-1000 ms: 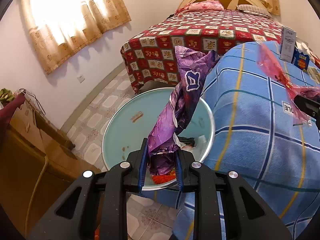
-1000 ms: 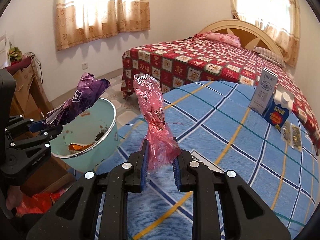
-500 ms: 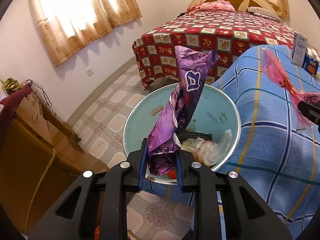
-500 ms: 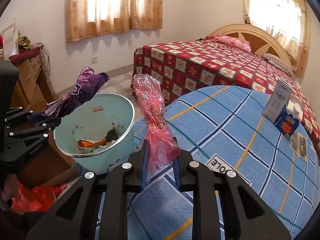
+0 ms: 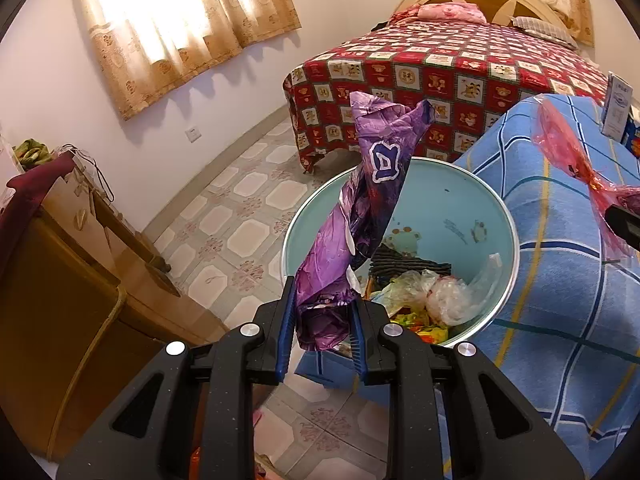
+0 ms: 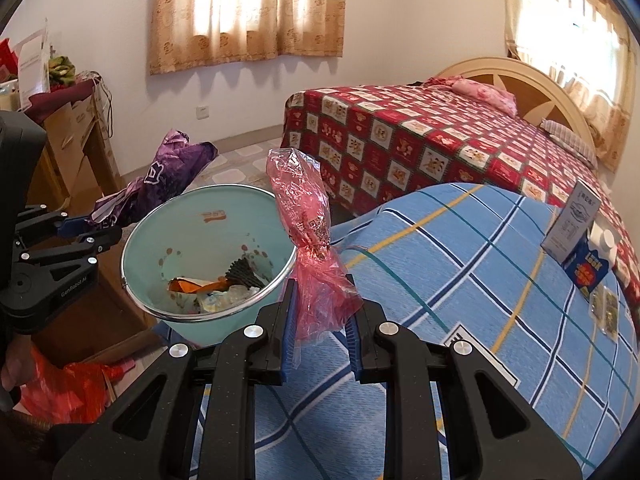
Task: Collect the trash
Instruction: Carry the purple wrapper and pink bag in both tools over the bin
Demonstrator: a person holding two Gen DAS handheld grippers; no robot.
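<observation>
My left gripper (image 5: 323,316) is shut on a crumpled purple wrapper (image 5: 370,196) and holds it upright over the near rim of a light green trash bucket (image 5: 420,184). The bucket holds several pieces of trash. My right gripper (image 6: 320,320) is shut on a red plastic wrapper (image 6: 308,224) and holds it above the blue checked tablecloth (image 6: 460,272), just right of the bucket (image 6: 160,240). The left gripper (image 6: 86,232) with the purple wrapper (image 6: 160,176) also shows in the right wrist view, left of the bucket.
Two cartons (image 6: 580,240) and small packets (image 6: 604,312) are on the far right of the table. A bed with a red patterned cover (image 6: 420,136) stands behind. A wooden cabinet (image 5: 60,272) is at the left. A red bag (image 6: 68,388) lies on the floor.
Both grippers have shifted towards the bucket with their wrappers still held. The bucket's inside and its trash now show more fully in both views.
</observation>
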